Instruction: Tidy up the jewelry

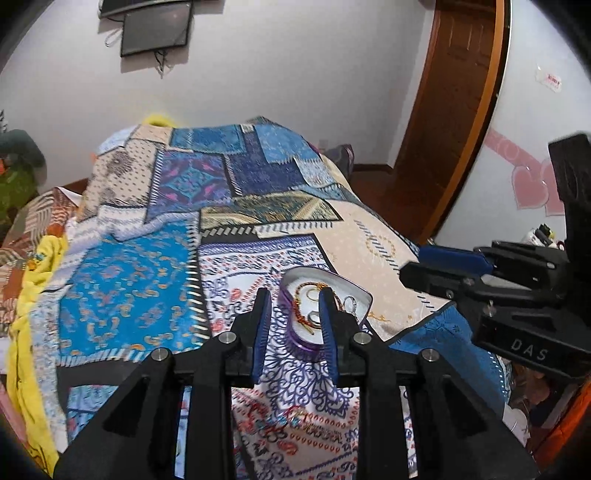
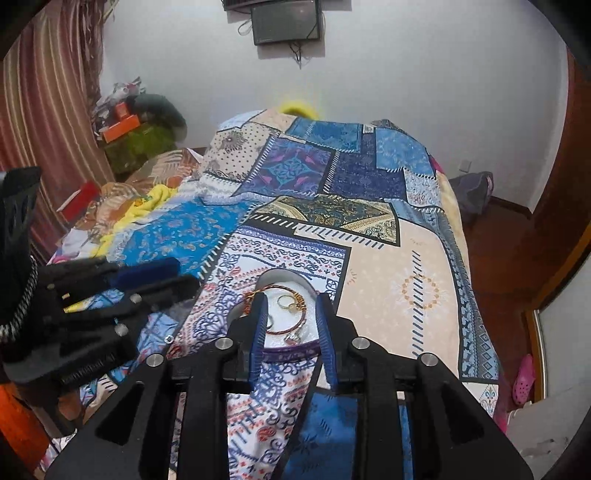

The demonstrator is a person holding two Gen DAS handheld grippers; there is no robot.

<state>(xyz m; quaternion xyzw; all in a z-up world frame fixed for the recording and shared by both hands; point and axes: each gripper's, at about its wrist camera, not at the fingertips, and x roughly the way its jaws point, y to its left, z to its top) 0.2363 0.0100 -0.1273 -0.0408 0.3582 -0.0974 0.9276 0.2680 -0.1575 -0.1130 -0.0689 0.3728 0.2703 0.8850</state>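
A small white tray with a purple wall [image 1: 301, 341] lies on the patterned bedspread. It holds a red-gold bangle [image 1: 301, 317], rings and small silver pieces. It also shows in the right wrist view [image 2: 291, 349], with the bangle [image 2: 291, 326] and a gold ring [image 2: 286, 301] inside. My left gripper [image 1: 293, 295] is open and empty, its fingers spanning the tray's near left part from above. My right gripper [image 2: 290, 301] is open and empty, hovering over the tray's near edge. Each gripper shows at the side of the other's view: the right gripper in the left wrist view [image 1: 428, 264], the left gripper in the right wrist view [image 2: 166, 277].
The patchwork bedspread [image 1: 207, 206] covers the bed. Yellow cloth [image 1: 33, 273] lies bunched at its left edge. A wooden door [image 1: 454, 96] stands at the right, a dark screen [image 2: 286, 18] hangs on the far wall. Boxes and clutter [image 2: 129, 125] sit by the striped curtain.
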